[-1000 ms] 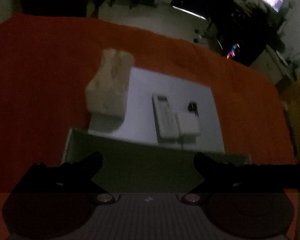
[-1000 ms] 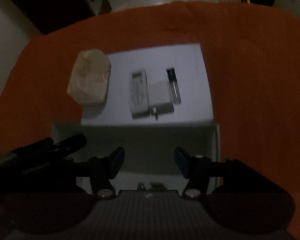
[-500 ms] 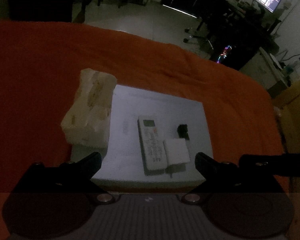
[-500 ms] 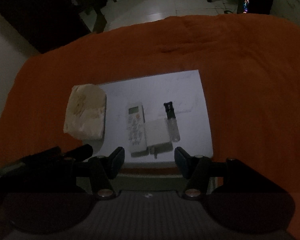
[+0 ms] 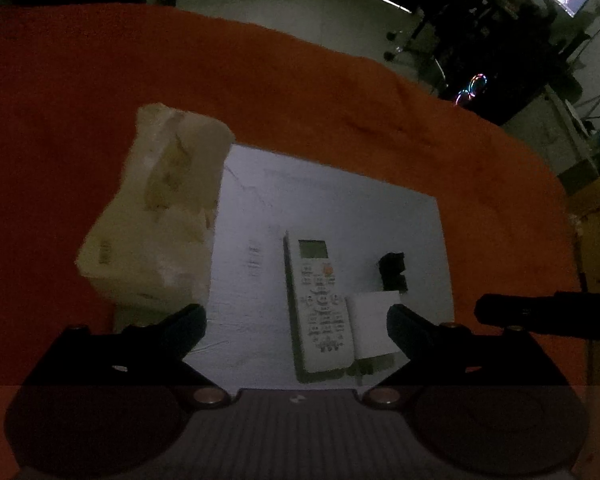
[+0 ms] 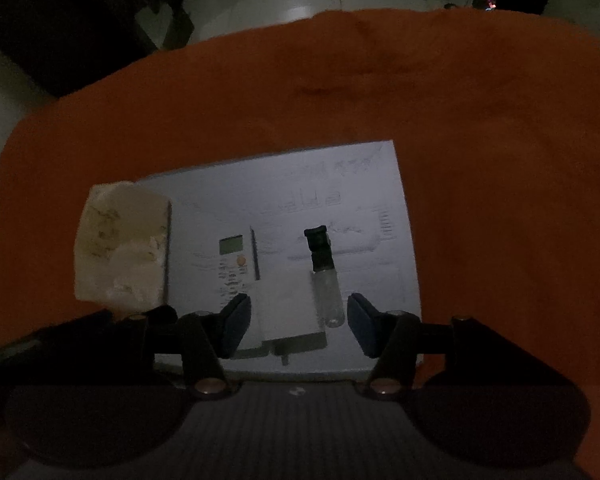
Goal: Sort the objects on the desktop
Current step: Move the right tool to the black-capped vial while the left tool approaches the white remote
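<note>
**Both grippers hang over the white sheet, nothing held**

An orange cloth [image 6: 480, 160] covers the surface, and a white printed sheet [image 6: 300, 184] lies flat on it. At the sheet's left edge sits a pale tissue pack [image 5: 156, 216], partly on the sheet and partly on the cloth. Near the sheet's middle lies a white remote control [image 5: 320, 304], display end away from the cameras. A white square adapter [image 6: 288, 312] lies against the remote's right side, and just right of that lies a small clear bottle with a black cap [image 6: 324, 276], cap pointing away.

The left gripper [image 5: 296, 326] has its fingers spread wide and released, above the near part of the sheet. The right gripper [image 6: 298, 322] also stands released, its blue-padded fingers apart and empty, framing the adapter and the bottle's lower end from above; no contact shows. Dim light blurs the finer print.
</note>
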Demonstrator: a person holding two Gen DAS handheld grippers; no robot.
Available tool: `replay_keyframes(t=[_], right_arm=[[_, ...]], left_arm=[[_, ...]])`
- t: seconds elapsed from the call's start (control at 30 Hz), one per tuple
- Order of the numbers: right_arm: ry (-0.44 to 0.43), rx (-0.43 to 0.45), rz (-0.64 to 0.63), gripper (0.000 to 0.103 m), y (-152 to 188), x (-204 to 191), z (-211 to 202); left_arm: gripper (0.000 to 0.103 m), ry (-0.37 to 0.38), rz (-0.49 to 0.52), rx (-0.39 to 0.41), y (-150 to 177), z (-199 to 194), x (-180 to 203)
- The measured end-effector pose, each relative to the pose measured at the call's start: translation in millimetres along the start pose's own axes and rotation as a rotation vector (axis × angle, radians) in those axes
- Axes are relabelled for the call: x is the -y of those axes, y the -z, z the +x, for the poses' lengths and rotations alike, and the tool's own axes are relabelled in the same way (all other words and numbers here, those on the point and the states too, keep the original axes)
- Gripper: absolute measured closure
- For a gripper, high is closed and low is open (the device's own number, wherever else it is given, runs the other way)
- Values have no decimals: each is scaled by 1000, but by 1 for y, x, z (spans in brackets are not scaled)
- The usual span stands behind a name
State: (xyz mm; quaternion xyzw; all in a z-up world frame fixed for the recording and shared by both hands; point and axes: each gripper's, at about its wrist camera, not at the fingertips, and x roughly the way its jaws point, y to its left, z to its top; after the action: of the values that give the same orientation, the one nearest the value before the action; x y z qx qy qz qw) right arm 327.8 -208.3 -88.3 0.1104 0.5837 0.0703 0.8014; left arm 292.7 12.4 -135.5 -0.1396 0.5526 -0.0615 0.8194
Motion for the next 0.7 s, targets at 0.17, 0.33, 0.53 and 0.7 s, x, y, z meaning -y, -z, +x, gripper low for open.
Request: replay_keyframes(t=[0.17, 0.33, 0.53, 0.7], right_arm=[[5, -25, -20, 51, -9, 6, 25], [27, -44, -29, 54, -17, 14, 50], [38, -52, -22, 56, -29, 22, 74], [43, -69, -21, 57, -36, 26, 91]], left_arm=[[6, 6, -27, -22, -3, 22, 5], [7, 1, -54, -36, -8, 46, 10], [9, -24, -88, -56, -16, 73, 11], [10, -46, -113, -78, -20, 90, 9]])
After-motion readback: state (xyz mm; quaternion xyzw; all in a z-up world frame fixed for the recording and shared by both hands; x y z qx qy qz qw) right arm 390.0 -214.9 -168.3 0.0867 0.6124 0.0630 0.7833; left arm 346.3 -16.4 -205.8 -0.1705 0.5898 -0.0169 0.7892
